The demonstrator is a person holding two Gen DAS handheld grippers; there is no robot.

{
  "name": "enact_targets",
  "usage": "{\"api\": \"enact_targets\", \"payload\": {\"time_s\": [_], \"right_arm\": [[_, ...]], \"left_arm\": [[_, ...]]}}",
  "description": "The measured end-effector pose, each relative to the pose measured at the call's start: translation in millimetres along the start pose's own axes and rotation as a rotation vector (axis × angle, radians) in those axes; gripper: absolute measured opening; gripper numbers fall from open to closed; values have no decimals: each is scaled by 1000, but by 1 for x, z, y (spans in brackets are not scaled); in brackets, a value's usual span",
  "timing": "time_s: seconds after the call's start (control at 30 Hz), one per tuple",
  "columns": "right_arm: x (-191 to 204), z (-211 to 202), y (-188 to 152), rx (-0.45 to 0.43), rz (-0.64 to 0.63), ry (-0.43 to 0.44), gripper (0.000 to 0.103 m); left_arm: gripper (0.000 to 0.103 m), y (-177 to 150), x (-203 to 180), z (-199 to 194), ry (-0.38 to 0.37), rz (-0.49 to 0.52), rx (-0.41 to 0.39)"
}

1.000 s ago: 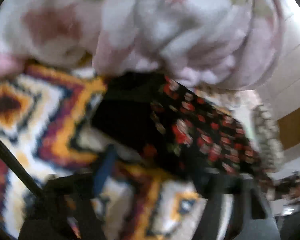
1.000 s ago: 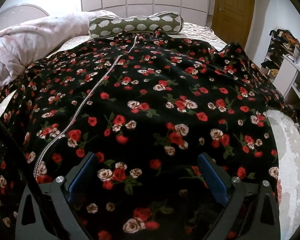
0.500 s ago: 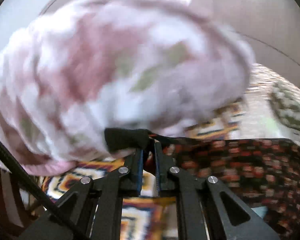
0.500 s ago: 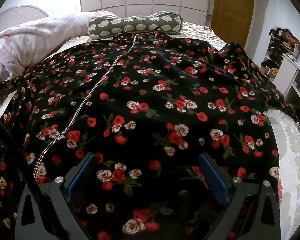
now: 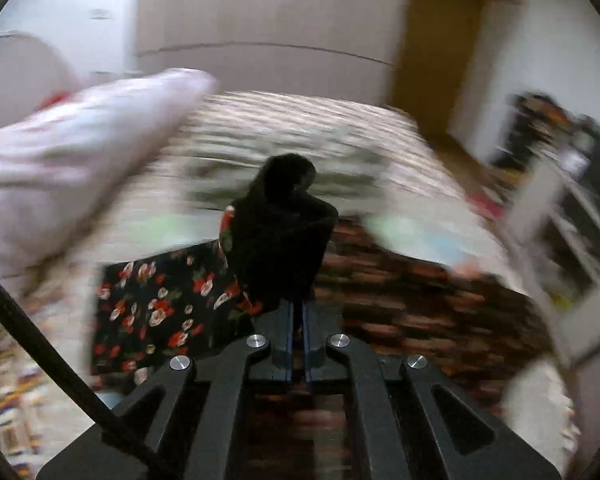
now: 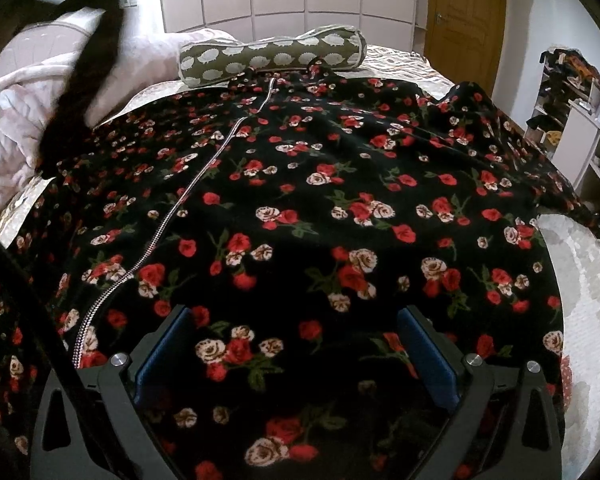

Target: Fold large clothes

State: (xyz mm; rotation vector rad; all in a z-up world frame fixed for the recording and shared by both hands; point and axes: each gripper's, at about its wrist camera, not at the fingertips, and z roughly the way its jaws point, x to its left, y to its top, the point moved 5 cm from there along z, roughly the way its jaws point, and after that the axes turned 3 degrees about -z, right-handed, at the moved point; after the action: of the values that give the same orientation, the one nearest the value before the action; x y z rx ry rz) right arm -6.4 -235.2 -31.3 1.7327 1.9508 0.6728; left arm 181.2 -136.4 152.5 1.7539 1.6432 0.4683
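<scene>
A large black garment with red and white roses lies spread over the bed, its silver zipper running toward the collar. My right gripper is open and rests low over the near part of the garment. My left gripper is shut on the garment's sleeve, which bunches up dark above the fingers. In the right wrist view the lifted sleeve rises blurred at the upper left.
A green bolster pillow with white shell prints lies at the head of the bed. A pink quilt is piled at the left. Shelves stand to the right, a wooden door behind.
My left gripper has lifted the sleeve off the bed's left side and swung it up and toward the garment's middle. The right gripper has stayed put.
</scene>
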Motion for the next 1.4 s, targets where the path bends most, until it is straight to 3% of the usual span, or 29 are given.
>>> {"api": "enact_targets", "payload": {"time_s": [0.07,0.13,0.2,0.23,0.33,0.57,0.77,0.83,0.87,1.0,1.13,1.23,1.37,1.4], "right_arm": [[0,0,0,2,2,3,102],[0,1,0,6,2,2,102],[0,1,0,7,2,1,102],[0,1,0,8,2,1,102],[0,1,0,9,0,-1,102],[1,1,0,15,-5,-6,102],[-4,0,4,51,-1,58,103],[-8,-10,10,82,-23,63,96],[-14,-23,17,70,-28,52,89],[-37,-58,52,-11,14,52,88],[-56,-28,89,6,56,22,88],[-66,12,106,28,55,-53,75],[-72,53,122,64,88,-88,74],[-72,63,124,89,96,-65,57]], "left_arm": [[4,-4,-50,12,-118,61,49],[16,-6,-77,14,-179,98,62],[55,-14,-88,2,-213,127,54],[60,-18,-86,-6,-200,138,34],[62,-26,-55,-23,-149,140,11],[64,-73,63,-74,89,45,-19],[70,-145,148,-126,152,-85,-14],[70,-168,171,-143,189,-113,-2],[71,-182,185,-153,204,-135,-5],[76,-223,229,-177,254,-261,-30],[76,-248,241,-173,227,-323,-1],[76,-254,233,-164,230,-277,19],[76,-252,230,-151,247,-251,26],[76,-251,230,-150,253,-252,21]]}}
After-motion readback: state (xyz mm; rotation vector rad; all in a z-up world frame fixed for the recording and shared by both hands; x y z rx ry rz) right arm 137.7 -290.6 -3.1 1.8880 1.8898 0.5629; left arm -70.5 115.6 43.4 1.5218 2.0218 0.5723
